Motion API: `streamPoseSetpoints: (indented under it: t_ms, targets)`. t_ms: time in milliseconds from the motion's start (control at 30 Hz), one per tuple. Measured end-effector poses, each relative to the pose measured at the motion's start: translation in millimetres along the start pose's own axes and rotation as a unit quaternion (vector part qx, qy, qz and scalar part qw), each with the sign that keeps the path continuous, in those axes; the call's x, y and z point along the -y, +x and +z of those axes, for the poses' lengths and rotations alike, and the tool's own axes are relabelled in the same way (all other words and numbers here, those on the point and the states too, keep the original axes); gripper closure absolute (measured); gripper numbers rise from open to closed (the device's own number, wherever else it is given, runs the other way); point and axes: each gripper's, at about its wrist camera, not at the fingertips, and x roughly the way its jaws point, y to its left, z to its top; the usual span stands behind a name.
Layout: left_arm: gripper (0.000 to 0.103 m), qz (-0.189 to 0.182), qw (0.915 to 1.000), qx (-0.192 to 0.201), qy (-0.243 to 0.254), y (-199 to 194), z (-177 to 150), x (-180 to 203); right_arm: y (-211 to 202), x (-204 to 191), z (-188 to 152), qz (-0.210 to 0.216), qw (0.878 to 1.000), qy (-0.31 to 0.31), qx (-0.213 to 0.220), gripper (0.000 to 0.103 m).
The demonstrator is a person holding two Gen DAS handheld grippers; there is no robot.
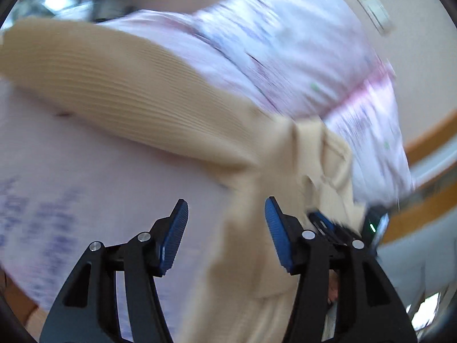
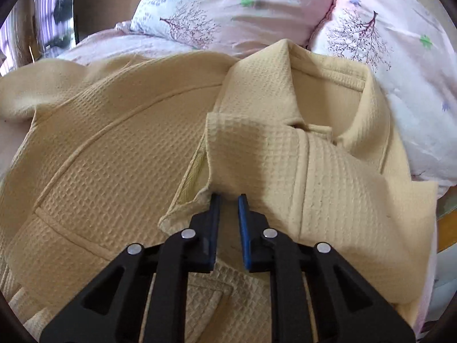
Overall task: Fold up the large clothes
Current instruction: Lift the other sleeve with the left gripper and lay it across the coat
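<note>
While left fingers (image 1: 226,214) gape, right fingers (image 2: 229,200) pinch waffle-weave robe (image 2: 114,157).

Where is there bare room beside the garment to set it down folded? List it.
Free: the pink sheet left of the beige waffle robe, below the pillows. Crowded: the pillows press against the robe's collar at the top and right, where the right gripper pinches a fold. The left view is blurred.
</note>
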Motion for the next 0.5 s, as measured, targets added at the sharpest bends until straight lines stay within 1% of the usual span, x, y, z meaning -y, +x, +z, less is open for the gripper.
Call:
streamPoseSetpoints:
  t_ms: [33,67,100,133,200,267,300,333,467,500]
  targets:
    - [0.047,-0.003,0.9997,0.008,-0.021,-4.7,5.2,-11.6,-7.4,7.6,0.8,0.034,0.999,0.023,0.001,0.071]
    - [0.047,-0.008,0.9986,0.017,-0.049,-10.4,11.1,-25.8,-22.0,20.2,0.5,0.083,0.995,0.061,0.011,0.063]
    - [0.047,-0.018,0.9956,0.031,-0.087,-16.6,18.2,-44.0,-30.1,30.1,0.2,0.102,0.992,0.078,0.02,0.048]
    - [0.047,-0.023,0.9931,0.041,-0.108,-21.3,23.9,-56.6,-41.4,36.7,-1.2,0.116,0.988,0.093,0.033,0.041]
    - [0.047,-0.02,0.9865,0.06,-0.151,-25.5,32.6,-76.0,-63.9,48.7,-4.8,0.122,0.985,0.105,0.057,0.038]
    - [0.047,-0.022,0.9765,0.078,-0.2,-27.6,41.9,-97.4,-78.7,57.3,-9.4,0.121,0.985,0.109,0.064,0.036]
    - [0.047,-0.022,0.9728,0.085,-0.215,-28.2,44.3,-104.2,-83.3,61.2,-12.4,0.12,0.985,0.11,0.062,0.036]
    - [0.047,-0.02,0.967,0.096,-0.235,-29.4,48.5,-113.9,-86.8,64.8,-15.9,0.119,0.985,0.111,0.059,0.036]
    - [0.047,-0.012,0.9462,0.138,-0.293,-33.6,57.8,-138.2,-92.3,80.0,-30.5,0.102,0.987,0.116,0.047,0.036]
    - [0.049,-0.009,0.9434,0.145,-0.298,-34.1,59.3,-140.9,-91.0,82.1,-32.3,0.096,0.987,0.118,0.045,0.036]
